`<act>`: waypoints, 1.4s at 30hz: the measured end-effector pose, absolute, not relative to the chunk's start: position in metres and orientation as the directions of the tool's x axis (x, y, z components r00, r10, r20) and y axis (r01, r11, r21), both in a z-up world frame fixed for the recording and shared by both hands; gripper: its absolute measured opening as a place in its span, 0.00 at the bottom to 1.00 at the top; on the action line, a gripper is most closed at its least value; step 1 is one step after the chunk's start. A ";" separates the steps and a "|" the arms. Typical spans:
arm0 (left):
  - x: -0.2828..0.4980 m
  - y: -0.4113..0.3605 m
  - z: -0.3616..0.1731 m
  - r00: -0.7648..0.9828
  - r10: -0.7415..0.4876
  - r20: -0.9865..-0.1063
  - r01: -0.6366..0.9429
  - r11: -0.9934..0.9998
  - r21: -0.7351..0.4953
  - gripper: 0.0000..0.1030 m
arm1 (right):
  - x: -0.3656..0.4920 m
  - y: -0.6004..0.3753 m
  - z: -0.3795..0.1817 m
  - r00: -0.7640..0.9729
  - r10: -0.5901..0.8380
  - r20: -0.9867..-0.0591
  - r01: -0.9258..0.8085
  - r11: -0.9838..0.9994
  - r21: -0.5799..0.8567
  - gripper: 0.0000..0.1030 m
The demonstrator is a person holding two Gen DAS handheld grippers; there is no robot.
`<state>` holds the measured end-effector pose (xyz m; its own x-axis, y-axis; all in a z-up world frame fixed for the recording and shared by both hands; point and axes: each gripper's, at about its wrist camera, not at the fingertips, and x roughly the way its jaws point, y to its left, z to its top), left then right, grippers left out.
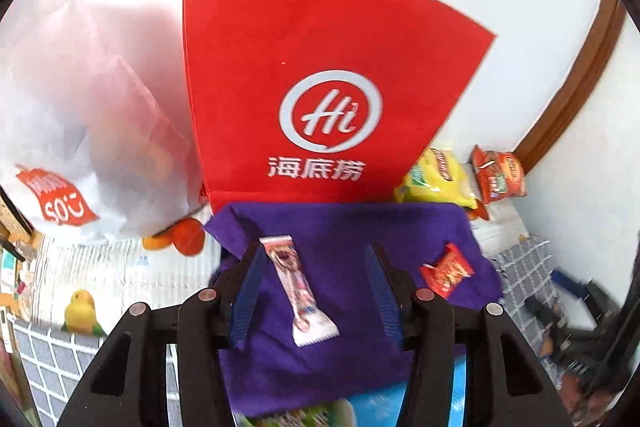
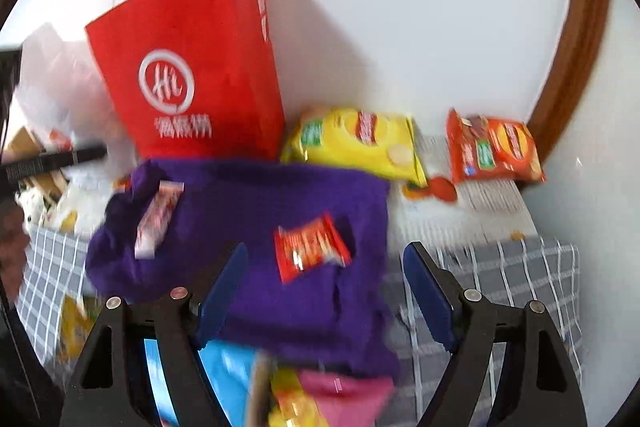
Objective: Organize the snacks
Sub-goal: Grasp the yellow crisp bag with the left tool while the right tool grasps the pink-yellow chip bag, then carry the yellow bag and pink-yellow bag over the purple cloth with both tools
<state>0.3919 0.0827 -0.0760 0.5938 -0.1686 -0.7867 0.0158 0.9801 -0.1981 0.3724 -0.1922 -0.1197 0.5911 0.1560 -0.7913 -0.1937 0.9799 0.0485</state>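
Observation:
A long pink-and-white snack bar (image 1: 298,291) lies on a purple cloth (image 1: 344,339). My left gripper (image 1: 316,255) is open with its blue pads either side of the bar, not touching it. A small red snack packet (image 1: 447,269) lies to the right on the cloth. In the right wrist view my right gripper (image 2: 324,255) is open just above that red packet (image 2: 310,247), and the bar (image 2: 158,217) lies at the left. A red paper bag with a "Hi" logo (image 1: 320,87) (image 2: 192,75) stands behind the cloth.
A yellow chip bag (image 2: 356,143) and an orange-red chip bag (image 2: 494,151) lie against the white wall at the right. A white plastic bag (image 1: 80,115) stands left of the red bag. A grey checked cloth (image 2: 500,275) covers the table. More snack packs (image 2: 300,403) lie near the front edge.

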 end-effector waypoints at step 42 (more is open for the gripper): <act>0.219 0.107 -0.170 0.485 -0.128 -0.865 -0.066 0.981 -0.183 0.44 | 0.204 -0.249 -0.192 0.531 0.277 -0.801 -0.115 0.960 0.255 0.64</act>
<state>0.2187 0.1066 -0.1702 0.4848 -0.1283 -0.8652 -0.0663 0.9809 -0.1826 0.2038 -0.2488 -0.1921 0.5314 0.2770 -0.8006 -0.1154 0.9599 0.2555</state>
